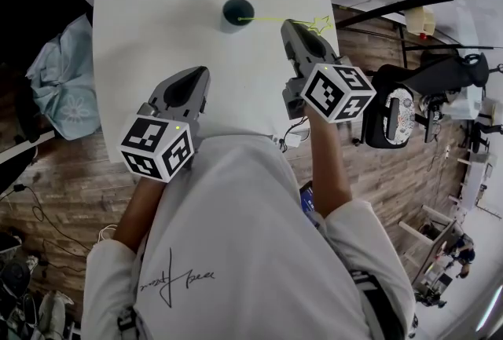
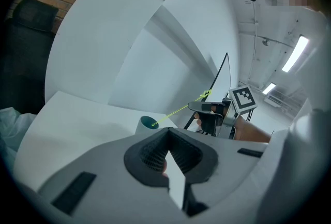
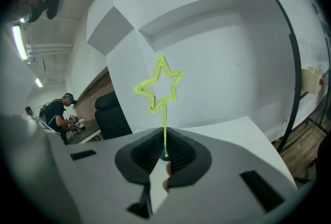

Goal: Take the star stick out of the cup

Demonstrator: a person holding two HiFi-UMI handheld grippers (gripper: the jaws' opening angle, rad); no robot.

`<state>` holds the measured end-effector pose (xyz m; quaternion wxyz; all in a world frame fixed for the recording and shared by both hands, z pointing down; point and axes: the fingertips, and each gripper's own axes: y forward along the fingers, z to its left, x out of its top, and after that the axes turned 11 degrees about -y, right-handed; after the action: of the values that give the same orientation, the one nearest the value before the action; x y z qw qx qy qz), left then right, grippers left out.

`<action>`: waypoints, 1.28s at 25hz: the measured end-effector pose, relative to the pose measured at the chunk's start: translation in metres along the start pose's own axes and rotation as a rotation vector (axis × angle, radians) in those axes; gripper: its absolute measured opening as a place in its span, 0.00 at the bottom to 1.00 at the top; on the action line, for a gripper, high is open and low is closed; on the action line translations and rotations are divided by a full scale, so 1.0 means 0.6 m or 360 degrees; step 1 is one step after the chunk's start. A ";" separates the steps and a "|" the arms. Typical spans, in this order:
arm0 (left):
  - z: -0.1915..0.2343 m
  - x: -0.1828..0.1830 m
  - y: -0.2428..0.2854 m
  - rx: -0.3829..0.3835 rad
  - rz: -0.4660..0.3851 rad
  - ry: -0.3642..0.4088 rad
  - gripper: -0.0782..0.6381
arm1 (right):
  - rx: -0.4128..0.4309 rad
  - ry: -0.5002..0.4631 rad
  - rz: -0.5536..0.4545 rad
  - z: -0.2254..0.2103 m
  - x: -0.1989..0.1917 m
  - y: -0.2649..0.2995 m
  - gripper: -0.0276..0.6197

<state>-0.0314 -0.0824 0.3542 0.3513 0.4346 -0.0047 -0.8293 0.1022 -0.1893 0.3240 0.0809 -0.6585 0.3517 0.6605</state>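
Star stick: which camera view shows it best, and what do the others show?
Right gripper view: the star stick stands large mid-frame, stem in the right gripper. Head view shows a thin line from cup to star; left gripper view, small and distant.

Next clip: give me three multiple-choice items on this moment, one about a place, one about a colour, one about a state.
1. Where on the table is the cup?
A. near its far edge
B. at the person's edge
C. at its left corner

2. What colour is the star stick?
A. red
B. yellow-green
C. blue

3. What does the left gripper hold?
A. the cup
B. the star stick
C. nothing

Answers:
1 A: the head view shows the cup far across the table from the person.
2 B: the star glows yellow-green against the white wall.
3 C: its jaws meet with nothing between them, and the right gripper pinches the stick.
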 end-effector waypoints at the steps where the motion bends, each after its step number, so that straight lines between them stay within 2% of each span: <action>1: 0.000 0.000 0.000 0.0000 -0.0001 0.0001 0.12 | 0.0002 0.0002 -0.0005 0.001 0.000 -0.002 0.07; 16: -0.005 -0.001 0.000 -0.0011 0.0002 0.0010 0.12 | 0.0029 0.0003 -0.0023 0.013 0.005 -0.027 0.07; 32: -0.004 -0.005 -0.004 -0.0014 0.0008 0.0020 0.12 | 0.0047 0.0020 0.0020 0.028 -0.023 -0.042 0.07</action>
<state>-0.0299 -0.0781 0.3541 0.3553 0.4383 0.0000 -0.8256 0.1045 -0.1559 0.3257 0.0843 -0.6591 0.3660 0.6516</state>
